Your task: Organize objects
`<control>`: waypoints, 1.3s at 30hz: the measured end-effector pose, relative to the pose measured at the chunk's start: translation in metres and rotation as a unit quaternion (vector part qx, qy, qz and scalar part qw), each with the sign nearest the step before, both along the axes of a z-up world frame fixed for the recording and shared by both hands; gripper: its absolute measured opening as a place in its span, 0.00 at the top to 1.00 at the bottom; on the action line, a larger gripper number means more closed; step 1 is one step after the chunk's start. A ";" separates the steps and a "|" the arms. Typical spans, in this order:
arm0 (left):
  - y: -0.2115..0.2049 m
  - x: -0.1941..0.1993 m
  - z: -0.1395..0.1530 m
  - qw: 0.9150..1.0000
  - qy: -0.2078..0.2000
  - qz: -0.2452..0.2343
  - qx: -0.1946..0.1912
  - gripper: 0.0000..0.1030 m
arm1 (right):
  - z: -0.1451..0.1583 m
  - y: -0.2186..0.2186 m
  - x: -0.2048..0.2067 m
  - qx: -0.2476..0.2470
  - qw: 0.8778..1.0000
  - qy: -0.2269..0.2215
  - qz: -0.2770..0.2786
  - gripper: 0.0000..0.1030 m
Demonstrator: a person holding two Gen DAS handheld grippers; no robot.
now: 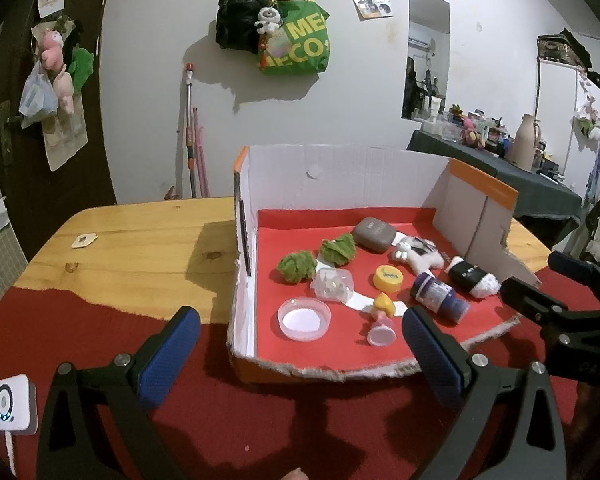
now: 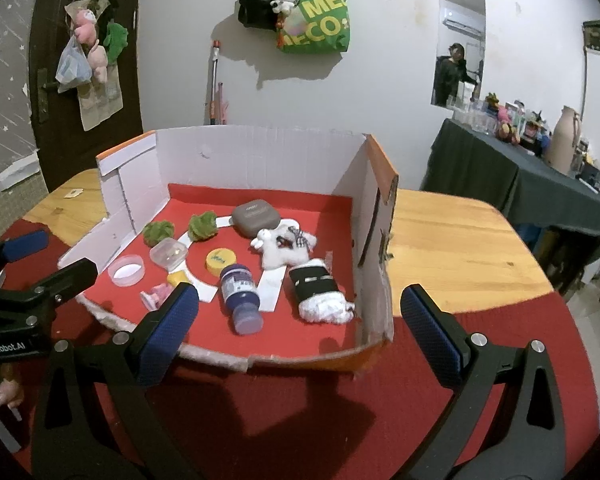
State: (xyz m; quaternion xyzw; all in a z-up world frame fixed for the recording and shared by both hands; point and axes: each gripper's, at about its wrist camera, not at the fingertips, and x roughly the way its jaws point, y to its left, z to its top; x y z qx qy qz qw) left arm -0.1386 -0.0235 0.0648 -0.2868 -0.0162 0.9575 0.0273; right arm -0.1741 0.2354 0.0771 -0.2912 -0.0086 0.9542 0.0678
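Left tool (image 1: pixel 300 344): held low over the red cloth (image 1: pixel 260 420) at the near edge of the tabletop (image 1: pixel 140 248), blue-padded fingers spread wide, nothing between them. It also shows at the left edge of the right wrist view.

Right tool (image 2: pixel 300 312): likewise spread wide and empty, in front of the box's near right corner. Its black fingers enter the left wrist view from the right.

Cardboard box (image 1: pixel 340 176): white inside, orange outside, red floor, front wall cut low and ragged. It sits on the wooden tabletop, its near edge over the red cloth.

Contents, lying loose on the box floor:
- Two green fuzzy balls (image 1: pixel 297 266) (image 1: pixel 338 249), side by side toward the back left.
- Grey case (image 1: pixel 374 234), back centre.
- White plush toy (image 1: pixel 416 254), just right of the grey case.
- Black-and-white plush roll (image 1: pixel 472 276), on its side near the right wall.
- Dark blue jar (image 1: pixel 438 297), on its side, between the roll and the yellow lid.
- Yellow round lid (image 1: pixel 388 278), flat, centre.
- Clear plastic container (image 1: pixel 332 284), just in front of the green balls.
- Clear round dish (image 1: pixel 304 318), front left.
- Small pink and yellow figure (image 1: pixel 382 320), tipped over, front centre.

Outside the box: small white device (image 1: pixel 10 404) on the cloth at far left.
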 end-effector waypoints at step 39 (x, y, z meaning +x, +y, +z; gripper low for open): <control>0.012 0.012 -0.059 0.986 -0.162 0.032 -0.018 0.00 | -0.058 0.001 0.012 -0.030 0.985 -0.164 -0.052 0.00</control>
